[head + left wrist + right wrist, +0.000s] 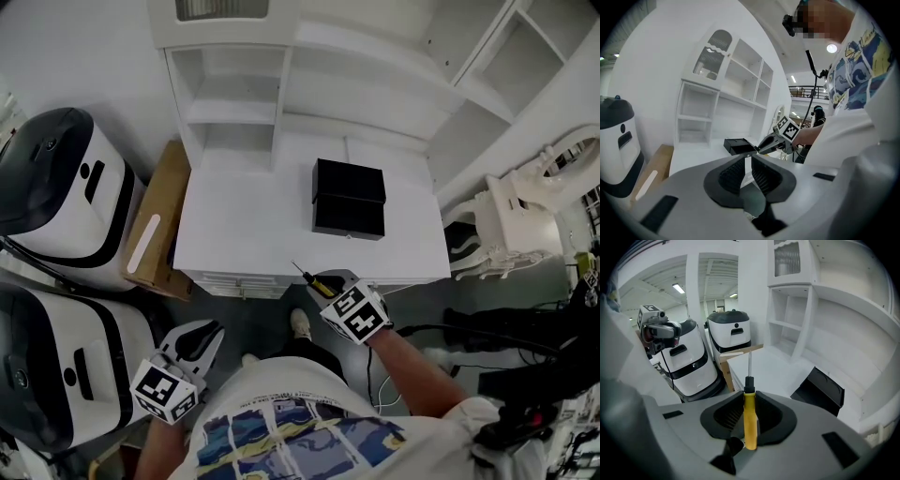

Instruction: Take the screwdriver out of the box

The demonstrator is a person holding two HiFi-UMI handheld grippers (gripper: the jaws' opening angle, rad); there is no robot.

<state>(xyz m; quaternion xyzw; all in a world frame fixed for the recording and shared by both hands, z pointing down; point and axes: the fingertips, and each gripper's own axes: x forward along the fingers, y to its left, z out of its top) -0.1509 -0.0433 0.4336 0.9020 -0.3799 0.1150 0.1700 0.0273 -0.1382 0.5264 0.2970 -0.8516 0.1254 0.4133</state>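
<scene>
The black box (349,199) lies on the white table (239,234), its lid seeming to stand open in the right gripper view (820,390). My right gripper (323,284) hovers at the table's front edge, well clear of the box. It is shut on a screwdriver (750,418) with a yellow handle, whose black collar and metal shaft stick out past the jaws (312,279). My left gripper (202,339) is low at the left, off the table and over the floor. Its fingers (729,176) stand a narrow gap apart with nothing between them.
A white shelf unit (281,84) rises behind the table. Two white-and-black machines (66,187) and a cardboard box (155,225) stand to the left. At the right there are a white ornate chair (506,216) and dark cables on the floor (487,337).
</scene>
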